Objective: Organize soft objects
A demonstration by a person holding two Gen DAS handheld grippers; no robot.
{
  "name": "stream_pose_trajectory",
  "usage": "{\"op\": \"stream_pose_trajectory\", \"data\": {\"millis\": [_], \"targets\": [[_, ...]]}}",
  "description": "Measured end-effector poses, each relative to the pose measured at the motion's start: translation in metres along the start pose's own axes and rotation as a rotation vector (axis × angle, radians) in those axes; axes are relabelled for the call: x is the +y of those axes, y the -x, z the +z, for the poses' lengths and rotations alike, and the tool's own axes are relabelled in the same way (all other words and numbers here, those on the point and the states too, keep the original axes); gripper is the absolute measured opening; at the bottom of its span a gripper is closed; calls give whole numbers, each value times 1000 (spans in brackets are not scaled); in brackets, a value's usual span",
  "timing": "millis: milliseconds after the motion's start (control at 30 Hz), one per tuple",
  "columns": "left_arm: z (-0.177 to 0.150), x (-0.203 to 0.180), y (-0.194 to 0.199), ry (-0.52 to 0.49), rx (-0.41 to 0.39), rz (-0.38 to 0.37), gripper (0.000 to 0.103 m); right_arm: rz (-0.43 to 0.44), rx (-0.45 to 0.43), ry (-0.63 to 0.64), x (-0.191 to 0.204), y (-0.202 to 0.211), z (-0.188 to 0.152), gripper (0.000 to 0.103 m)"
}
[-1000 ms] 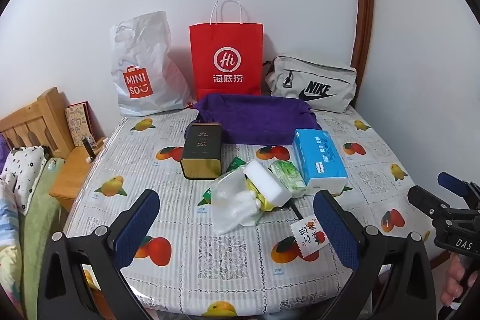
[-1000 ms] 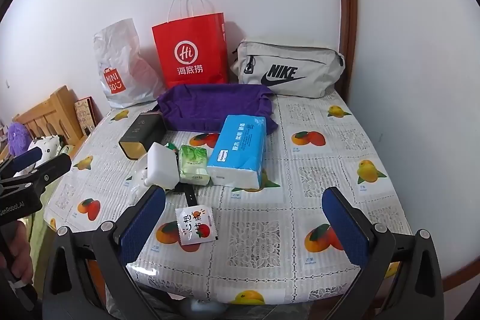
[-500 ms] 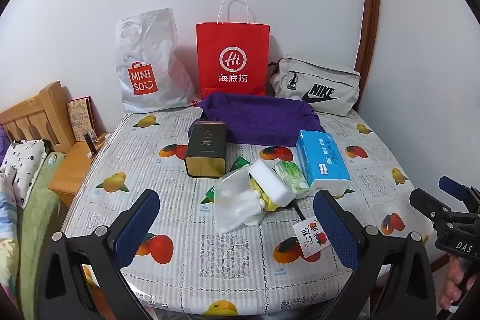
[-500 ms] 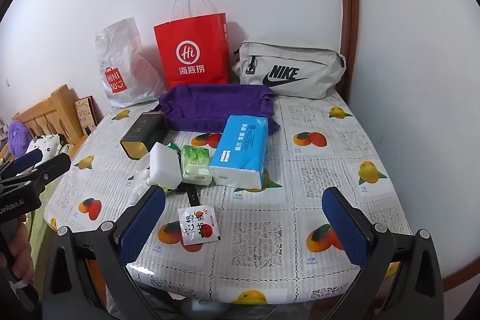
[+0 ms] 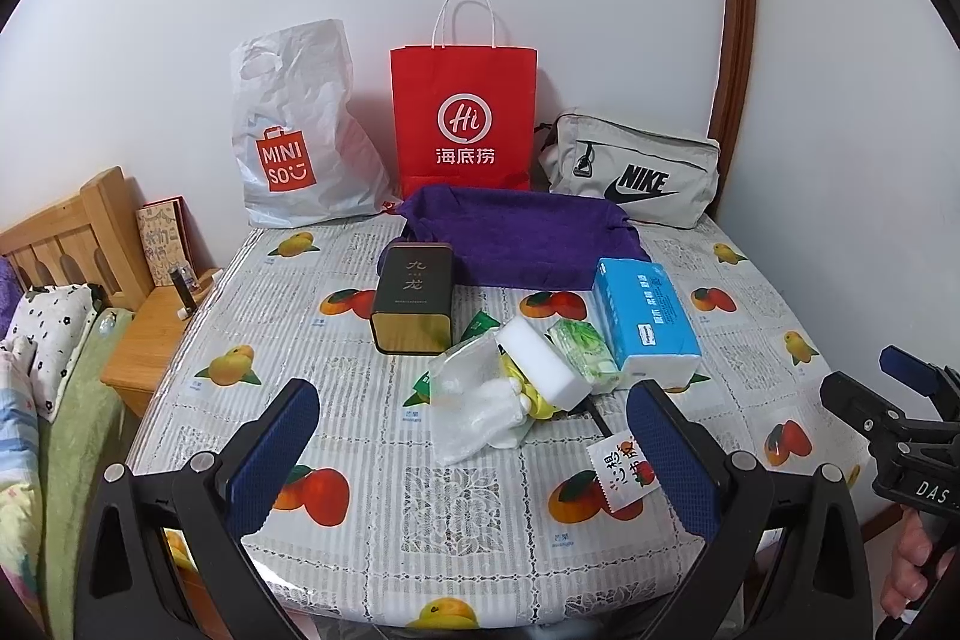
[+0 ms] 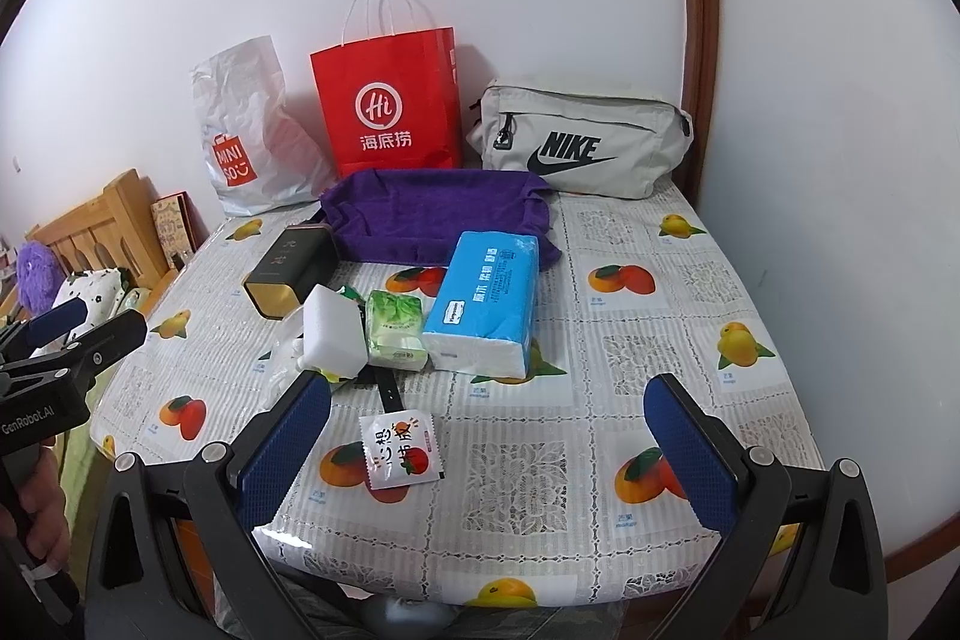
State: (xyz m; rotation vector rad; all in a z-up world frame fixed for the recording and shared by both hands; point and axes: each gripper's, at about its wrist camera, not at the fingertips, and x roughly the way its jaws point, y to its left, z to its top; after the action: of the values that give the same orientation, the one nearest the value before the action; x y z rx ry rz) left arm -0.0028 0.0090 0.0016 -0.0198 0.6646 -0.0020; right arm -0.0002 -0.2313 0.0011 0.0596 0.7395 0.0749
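both tools hang back at the near edge of the worktop [image 5: 384,574], at the bottom of each frame, which looks like a survey stance before any pick. the left hand-held gripper [image 5: 474,454] has its blue pads spread wide with nothing between them, and the right hand-held gripper [image 6: 489,451] is likewise spread and empty.

the soft things sit in a tight cluster at the centre of both frames: a white sponge block [image 6: 333,328] leaning on a crumpled clear plastic bag [image 5: 474,406], a green tissue pack [image 6: 396,331] just beside it, and the blue tissue pack [image 6: 486,301] touching that on its right. a dark tin [image 5: 414,298] lies on its side at centre-left of the left view, near the cluster but apart from it. a small snack sachet [image 6: 402,445] lies alone, nearer the bottom of the frame. a purple cloth [image 6: 432,214] is spread at the upper centre, probably as the landing spot; behind it a red paper bag [image 5: 462,118], a white plastic bag [image 5: 294,130] and a grey pouch [image 6: 576,142] lean against the wall.

open room is best at the right of the frames, where bare tablecloth runs to the worktop's edge. the blue pack is the easiest first grab from that side. the sponge is hemmed in on both flanks, so it is better approached from above.
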Motion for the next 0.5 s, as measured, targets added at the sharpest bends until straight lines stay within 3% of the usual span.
{"op": "stream_pose_trajectory", "data": {"millis": [500], "targets": [[-2,-1,2,-1,-3,-8,103,5,-5,4,4,2,0,103]]}}
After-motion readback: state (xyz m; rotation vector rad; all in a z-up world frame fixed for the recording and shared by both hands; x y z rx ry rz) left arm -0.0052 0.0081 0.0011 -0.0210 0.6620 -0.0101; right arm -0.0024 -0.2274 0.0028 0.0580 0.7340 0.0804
